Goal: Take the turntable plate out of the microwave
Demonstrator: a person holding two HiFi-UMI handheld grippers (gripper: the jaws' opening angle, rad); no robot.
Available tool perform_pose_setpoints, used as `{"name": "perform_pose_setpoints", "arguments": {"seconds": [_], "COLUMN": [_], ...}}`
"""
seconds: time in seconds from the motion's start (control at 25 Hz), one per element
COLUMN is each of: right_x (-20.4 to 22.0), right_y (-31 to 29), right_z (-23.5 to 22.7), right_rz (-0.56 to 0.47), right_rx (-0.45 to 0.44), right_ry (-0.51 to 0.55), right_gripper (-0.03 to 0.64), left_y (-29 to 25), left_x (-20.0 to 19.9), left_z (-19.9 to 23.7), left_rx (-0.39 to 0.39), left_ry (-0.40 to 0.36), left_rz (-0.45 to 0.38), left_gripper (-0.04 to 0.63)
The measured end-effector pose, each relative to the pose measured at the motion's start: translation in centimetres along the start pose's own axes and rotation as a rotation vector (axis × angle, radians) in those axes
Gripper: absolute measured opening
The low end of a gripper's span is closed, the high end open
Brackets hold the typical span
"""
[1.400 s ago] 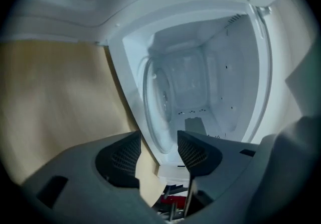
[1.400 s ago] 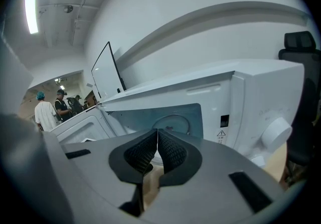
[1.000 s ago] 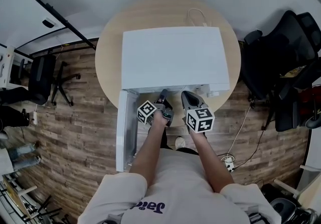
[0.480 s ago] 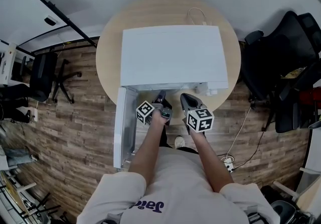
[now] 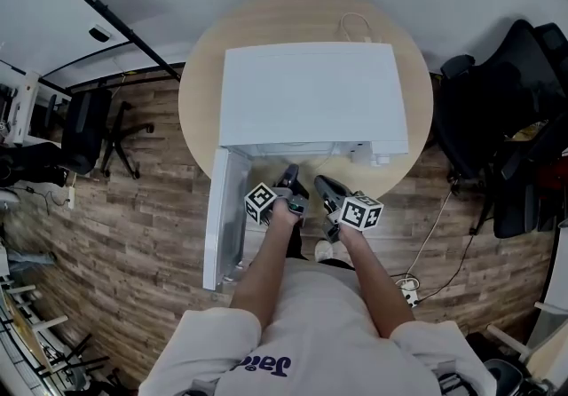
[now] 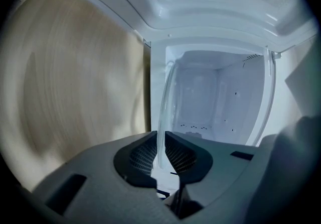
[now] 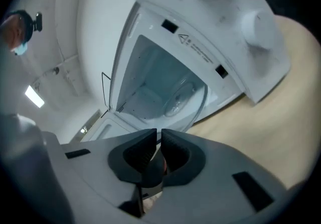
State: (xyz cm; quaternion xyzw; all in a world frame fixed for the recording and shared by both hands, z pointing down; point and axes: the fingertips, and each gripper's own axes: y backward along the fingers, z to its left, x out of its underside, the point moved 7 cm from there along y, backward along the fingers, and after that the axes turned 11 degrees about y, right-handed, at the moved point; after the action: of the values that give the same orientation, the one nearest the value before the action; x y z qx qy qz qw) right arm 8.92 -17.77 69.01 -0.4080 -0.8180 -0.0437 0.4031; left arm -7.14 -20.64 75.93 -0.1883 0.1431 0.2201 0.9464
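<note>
The white microwave (image 5: 311, 92) stands on a round wooden table (image 5: 200, 92) with its door (image 5: 222, 217) swung open to the left. In the left gripper view the clear glass turntable plate (image 6: 164, 112) stands on edge in the picture, still inside the cavity (image 6: 210, 57). Its rim runs down between the pads of my left gripper (image 6: 161, 155), which is shut on it. In the head view the left gripper (image 5: 289, 177) reaches into the microwave's mouth. My right gripper (image 5: 321, 183) hangs just in front of the microwave, shut and empty (image 7: 158, 140). From there the plate (image 7: 183, 95) shows inside the microwave (image 7: 210, 12).
The open door (image 7: 115, 127) stands at the left of both arms. The table's front edge (image 7: 271, 117) lies under the microwave. Office chairs (image 5: 497, 119) stand at the right and another chair (image 5: 84, 132) at the left on the wooden floor. A cable (image 5: 355, 27) lies behind the microwave.
My right gripper has dropped a little and rolled, its marker cube now tilted. The left gripper stays at the microwave's mouth, shifted only slightly.
</note>
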Motion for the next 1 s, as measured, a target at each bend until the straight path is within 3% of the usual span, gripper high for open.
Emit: {"name": "perform_pose_setpoints", "arguments": {"seconds": [0.08, 0.12, 0.4, 0.6, 0.72, 0.8, 0.88, 1.0], "right_x": [0.8, 1.2, 3.4, 3.3, 3.2, 2.8, 3.4, 3.6], "right_y": [0.0, 0.0, -0.6, -2.1, -3.0, -3.5, -4.1, -4.8], "right_z": [-0.5, -0.8, -2.5, -3.9, -4.9, -5.5, -5.6, -5.5], "right_rz": [-0.027, -0.029, -0.087, -0.247, -0.310, -0.306, -0.257, -0.261], "right_rx": [-0.012, -0.013, -0.090, -0.145, -0.116, -0.078, -0.049, -0.059], "right_ry": [-0.077, -0.106, -0.251, -0.355, -0.400, -0.367, -0.428, -0.478], "right_gripper": [0.067, 0.154, 0.235, 0.242, 0.242, 0.241, 0.242, 0.241], "left_y": [0.3, 0.5, 2.0, 3.2, 3.9, 4.3, 4.5, 4.9], "left_x": [0.2, 0.3, 0.6, 1.6, 2.0, 2.3, 2.2, 1.8], "left_z": [0.0, 0.0, 0.6, 0.5, 0.7, 0.7, 0.5, 0.3], "left_rx": [-0.005, -0.008, -0.036, -0.035, -0.032, -0.028, -0.024, -0.018], "left_ry": [0.003, 0.006, -0.009, -0.004, -0.003, -0.001, -0.009, -0.011], "left_rz": [0.004, 0.009, 0.019, 0.045, 0.055, 0.058, 0.054, 0.054], "left_gripper": [0.055, 0.055, 0.055, 0.052, 0.051, 0.049, 0.048, 0.046]}}
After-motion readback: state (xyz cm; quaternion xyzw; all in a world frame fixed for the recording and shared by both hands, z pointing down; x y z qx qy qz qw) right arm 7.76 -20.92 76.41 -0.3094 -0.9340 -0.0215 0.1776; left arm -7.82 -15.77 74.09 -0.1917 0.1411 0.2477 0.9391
